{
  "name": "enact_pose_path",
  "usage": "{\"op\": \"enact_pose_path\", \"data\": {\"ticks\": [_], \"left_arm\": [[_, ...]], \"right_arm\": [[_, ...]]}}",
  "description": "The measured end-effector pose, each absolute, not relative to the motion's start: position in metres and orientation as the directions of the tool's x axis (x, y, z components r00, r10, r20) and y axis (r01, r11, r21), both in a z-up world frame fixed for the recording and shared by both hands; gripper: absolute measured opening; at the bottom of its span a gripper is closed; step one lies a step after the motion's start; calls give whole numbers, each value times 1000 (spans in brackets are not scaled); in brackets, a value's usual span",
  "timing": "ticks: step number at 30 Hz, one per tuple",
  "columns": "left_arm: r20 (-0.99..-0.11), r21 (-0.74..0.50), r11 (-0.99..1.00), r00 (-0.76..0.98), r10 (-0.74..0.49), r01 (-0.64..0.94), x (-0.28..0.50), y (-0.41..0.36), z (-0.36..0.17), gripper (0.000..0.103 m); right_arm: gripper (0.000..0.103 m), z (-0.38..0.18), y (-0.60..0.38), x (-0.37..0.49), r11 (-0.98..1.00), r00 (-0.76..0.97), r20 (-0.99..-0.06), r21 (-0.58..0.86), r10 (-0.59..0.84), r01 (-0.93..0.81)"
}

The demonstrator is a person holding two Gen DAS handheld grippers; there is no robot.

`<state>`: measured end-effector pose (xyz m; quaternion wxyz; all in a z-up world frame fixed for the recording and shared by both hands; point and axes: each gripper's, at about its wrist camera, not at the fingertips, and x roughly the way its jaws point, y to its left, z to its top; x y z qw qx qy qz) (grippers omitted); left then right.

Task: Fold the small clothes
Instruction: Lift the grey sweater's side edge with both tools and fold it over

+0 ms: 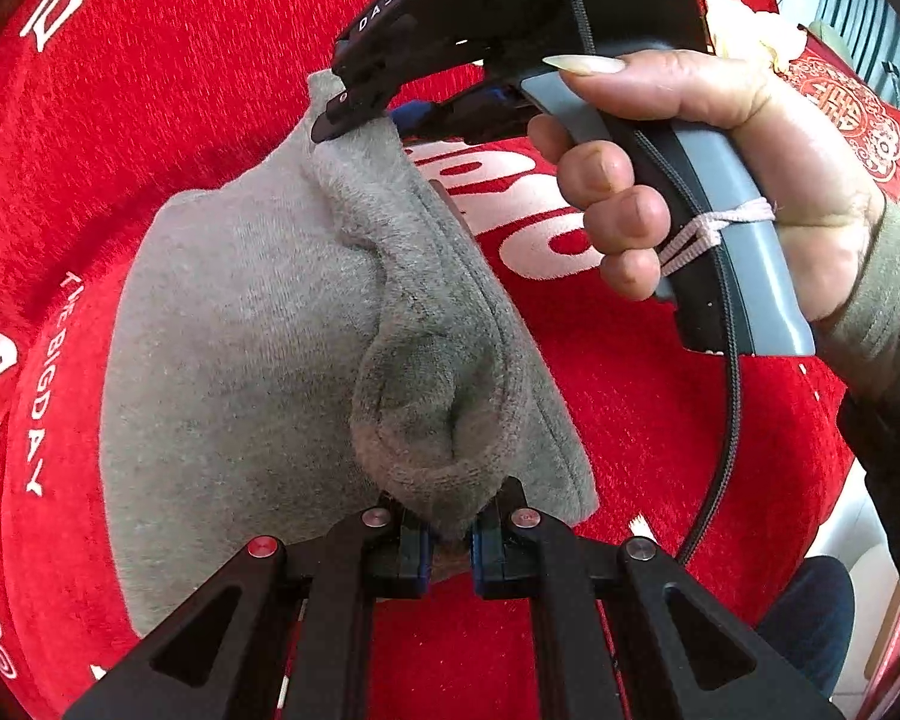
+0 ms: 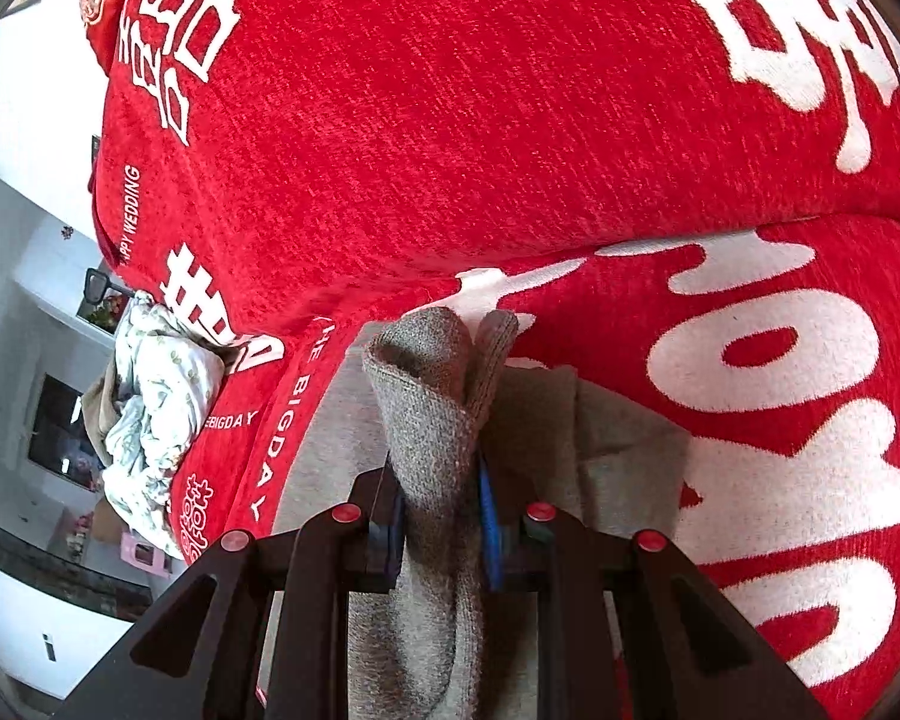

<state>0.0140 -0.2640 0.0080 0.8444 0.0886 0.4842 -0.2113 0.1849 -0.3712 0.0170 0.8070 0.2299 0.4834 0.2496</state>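
In the left wrist view, the right gripper (image 1: 354,114) and the hand (image 1: 720,180) holding it block the way at one and two o'clock. The grey garment (image 1: 240,330) fills the centre. Bare red cover (image 1: 150,120) lies open at ten o'clock. In the right wrist view, crumpled floral cloth (image 2: 156,396) sits at nine o'clock.

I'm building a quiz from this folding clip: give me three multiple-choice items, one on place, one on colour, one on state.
1. The fuzzy grey knit garment lies on:
A a red cloth with white lettering
B a wooden floor
C a metal tray

2. The cord on the right gripper's handle is:
A green
B pale pink
C black

3. The left gripper is:
A open, empty
B shut on the garment
C out of view

Answers: A, the red cloth with white lettering surrounds it; B, the pale pink cord shows; B, its jaws pinch a fold, as does the right gripper.
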Motion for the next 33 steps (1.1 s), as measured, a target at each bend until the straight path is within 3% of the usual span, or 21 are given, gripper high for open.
{"op": "enact_pose_path", "data": {"ticks": [14,33], "left_arm": [[-859,-39,886,438,-266,462,12,-267,-1,10],[-861,-55,885,426,-276,462,14,-265,-9,10]], "right_arm": [[22,4,-393,175,745,444,-628,648,639,-156],[24,-37,-410,173,752,445,-665,659,599,-26]]}}
